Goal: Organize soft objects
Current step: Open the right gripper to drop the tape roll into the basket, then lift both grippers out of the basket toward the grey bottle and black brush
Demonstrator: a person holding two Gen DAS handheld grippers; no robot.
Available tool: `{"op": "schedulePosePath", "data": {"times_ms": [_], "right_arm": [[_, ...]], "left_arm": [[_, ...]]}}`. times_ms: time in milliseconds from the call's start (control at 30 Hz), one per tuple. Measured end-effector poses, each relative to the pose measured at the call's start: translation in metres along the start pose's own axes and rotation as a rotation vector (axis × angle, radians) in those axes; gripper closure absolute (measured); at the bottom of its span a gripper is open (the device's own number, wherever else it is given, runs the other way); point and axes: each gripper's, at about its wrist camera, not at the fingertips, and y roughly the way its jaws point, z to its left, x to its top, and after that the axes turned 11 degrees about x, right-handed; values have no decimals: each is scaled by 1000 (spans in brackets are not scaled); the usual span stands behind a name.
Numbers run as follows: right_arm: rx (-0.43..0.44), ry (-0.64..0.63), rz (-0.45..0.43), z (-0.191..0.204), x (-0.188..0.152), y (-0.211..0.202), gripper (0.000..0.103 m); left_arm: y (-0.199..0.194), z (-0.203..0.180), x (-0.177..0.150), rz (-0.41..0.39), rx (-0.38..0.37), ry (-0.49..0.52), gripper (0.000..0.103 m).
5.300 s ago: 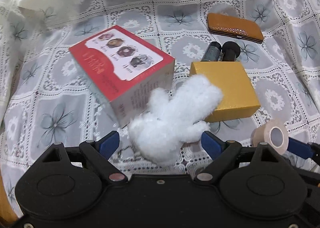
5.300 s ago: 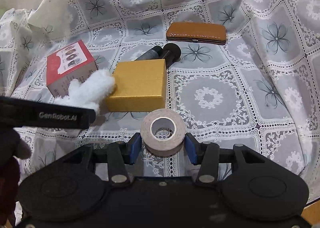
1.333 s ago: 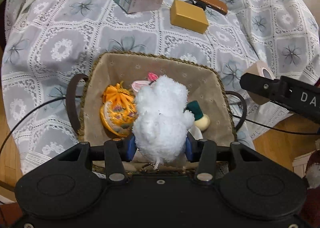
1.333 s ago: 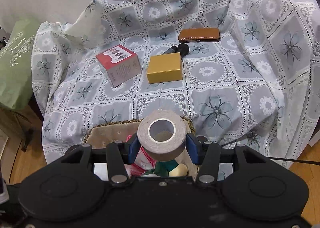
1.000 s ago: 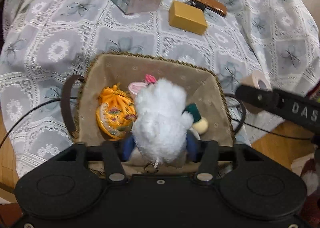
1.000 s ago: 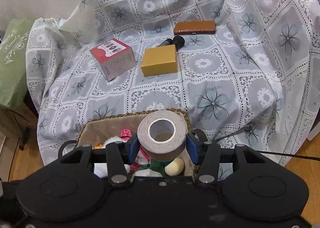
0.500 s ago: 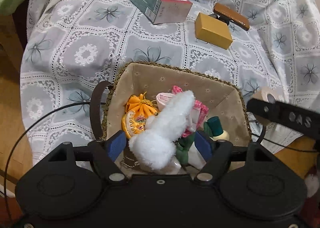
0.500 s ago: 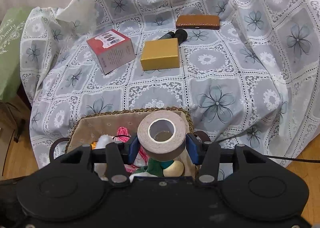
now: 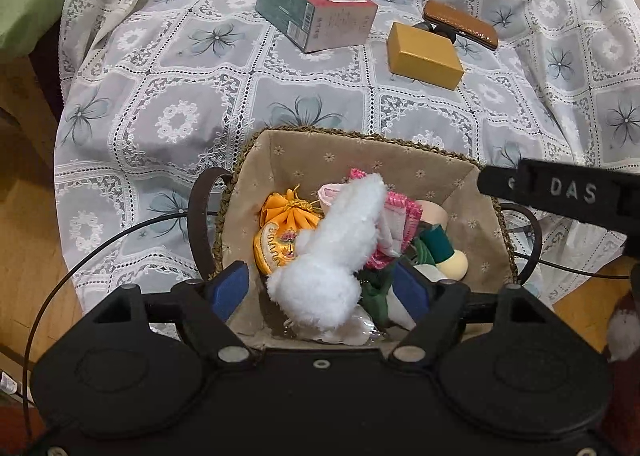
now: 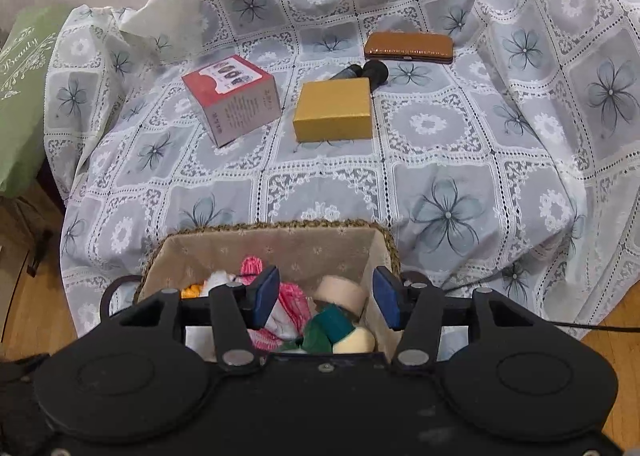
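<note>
Item: fluffy white plush toy (image 9: 332, 256), released into lined wicker basket (image 9: 360, 153); left tongs (image 9: 320, 290) just spread. Beige tape roll (image 10: 340, 298) dropped, right tongs (image 10: 326, 298) parted. Risk: rising tongs snag plush.

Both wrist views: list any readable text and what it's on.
"DAS" – raised letters on the black bar of the other gripper, right edge of the left wrist view.
"Beauty" – white script on the green fabric bag, left edge of the right wrist view.
Red-topped cardboard box: print on its top and side is too small to read.
Barcode and lines on that box's side in the left wrist view: unreadable.
</note>
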Motion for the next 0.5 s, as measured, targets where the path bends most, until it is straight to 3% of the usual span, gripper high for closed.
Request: {"op": "schedulePosePath", "data": {"times_ms": [500], "right_arm": [[-6,15,79,-17,-28,-8,49]], "left_arm": [[-2,0,-2,-6,39,20,27]]}}
